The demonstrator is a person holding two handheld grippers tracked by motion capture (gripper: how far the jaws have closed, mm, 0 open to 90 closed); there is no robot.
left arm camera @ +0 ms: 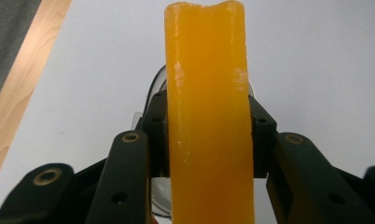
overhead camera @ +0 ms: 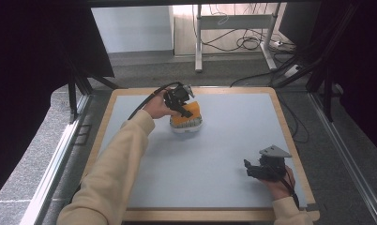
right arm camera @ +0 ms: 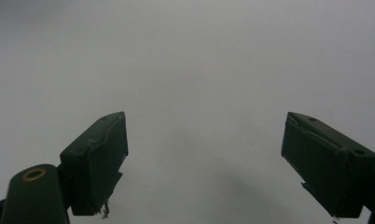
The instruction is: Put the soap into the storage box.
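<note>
An orange sponge-like block [overhead camera: 188, 114] stands on edge in a white bowl-like dish [overhead camera: 186, 127] near the table's far middle. My left gripper [overhead camera: 183, 106] is shut on the orange block [left arm camera: 207, 121], its two black pads [left arm camera: 156, 135] pressing the block's sides, with the dish rim [left arm camera: 154, 86] showing just behind. My right gripper [overhead camera: 250, 169] rests low at the table's near right, jaws wide open, nothing between them. In the right gripper view its fingertips [right arm camera: 101, 154] hover over bare grey surface, and the right gripper [right arm camera: 204, 161] holds nothing.
The grey table mat [overhead camera: 224, 140] has a light wooden border [overhead camera: 290, 136]. Black curtains flank both sides. A desk frame and cables [overhead camera: 243, 42] lie on the floor beyond the table's far edge.
</note>
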